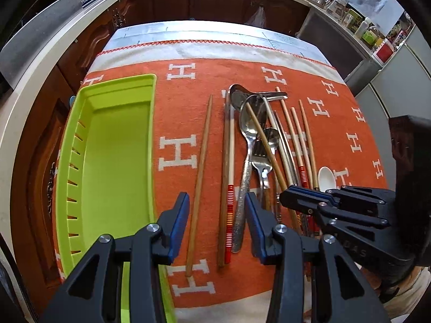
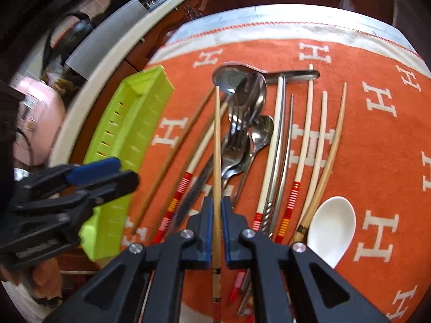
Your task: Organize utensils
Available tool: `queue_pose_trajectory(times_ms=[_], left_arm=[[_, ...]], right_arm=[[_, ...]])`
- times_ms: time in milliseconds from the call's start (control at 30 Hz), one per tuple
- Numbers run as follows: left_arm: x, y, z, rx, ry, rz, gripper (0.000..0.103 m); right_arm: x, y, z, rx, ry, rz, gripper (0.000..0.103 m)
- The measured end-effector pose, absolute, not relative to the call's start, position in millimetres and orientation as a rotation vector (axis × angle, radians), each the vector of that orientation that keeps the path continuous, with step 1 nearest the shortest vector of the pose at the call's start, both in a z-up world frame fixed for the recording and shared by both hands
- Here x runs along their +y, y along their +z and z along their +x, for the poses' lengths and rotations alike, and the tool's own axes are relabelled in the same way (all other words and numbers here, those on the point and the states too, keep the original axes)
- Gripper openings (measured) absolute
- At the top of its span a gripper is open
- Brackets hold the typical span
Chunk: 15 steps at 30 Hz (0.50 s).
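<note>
A heap of utensils lies on the orange cloth [image 1: 188, 107]: wooden chopsticks, red-banded chopsticks [image 1: 229, 210], metal spoons [image 1: 249, 129], a fork [image 1: 260, 156] and a white ceramic spoon [image 1: 327, 179]. My right gripper [image 2: 216, 204] is shut on a pale bamboo chopstick [image 2: 216, 145], which slants up over the pile. In the left wrist view this right gripper [image 1: 289, 193] comes in from the right. My left gripper [image 1: 216, 215] hangs open above a brown chopstick [image 1: 199, 188] and the red-banded pair, with its pads clear of them. The lime-green tray [image 1: 115, 161] on the left holds nothing.
The cloth covers a table whose far edge [image 1: 215, 27] faces dark wooden cabinets. A pale counter curves along the left. A pink appliance [image 2: 37, 123] stands beyond the tray [image 2: 129, 145]. Pots and bottles crowd the back right counter [image 1: 350, 13].
</note>
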<state>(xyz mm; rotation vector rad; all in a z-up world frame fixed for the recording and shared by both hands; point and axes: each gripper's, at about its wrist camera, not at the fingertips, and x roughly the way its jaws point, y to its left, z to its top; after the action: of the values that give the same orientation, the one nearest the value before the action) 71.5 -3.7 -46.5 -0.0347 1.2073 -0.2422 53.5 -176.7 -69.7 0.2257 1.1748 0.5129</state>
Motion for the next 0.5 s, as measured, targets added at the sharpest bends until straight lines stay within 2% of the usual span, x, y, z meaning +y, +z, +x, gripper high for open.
queue_pose_trajectory(times_ms=[233, 267, 333, 400, 500], left_arm=[[-35, -49, 76, 1.237, -0.339, -0.079, 0.04], [-43, -51, 78, 1.245, -0.36, -0.086, 0.037], [-53, -55, 84, 1.266, -0.388, -0.101, 0.021], [-65, -60, 92, 1.306, -0.431, -0.141, 0.017], [-84, -61, 102, 1.322, -0.469, -0.165, 0.015]], right_arm=[[-225, -40, 45, 1.094, 0.454, 0.355, 0.006], [-230, -38, 44, 1.088, 0.445, 0.368, 0.006], [-245, -36, 43, 1.073, 0.415, 0.4, 0.006], [-263, -34, 40, 1.059, 0.381, 0.428, 0.006], [-279, -36, 39, 1.051, 0.337, 0.458, 0.006]])
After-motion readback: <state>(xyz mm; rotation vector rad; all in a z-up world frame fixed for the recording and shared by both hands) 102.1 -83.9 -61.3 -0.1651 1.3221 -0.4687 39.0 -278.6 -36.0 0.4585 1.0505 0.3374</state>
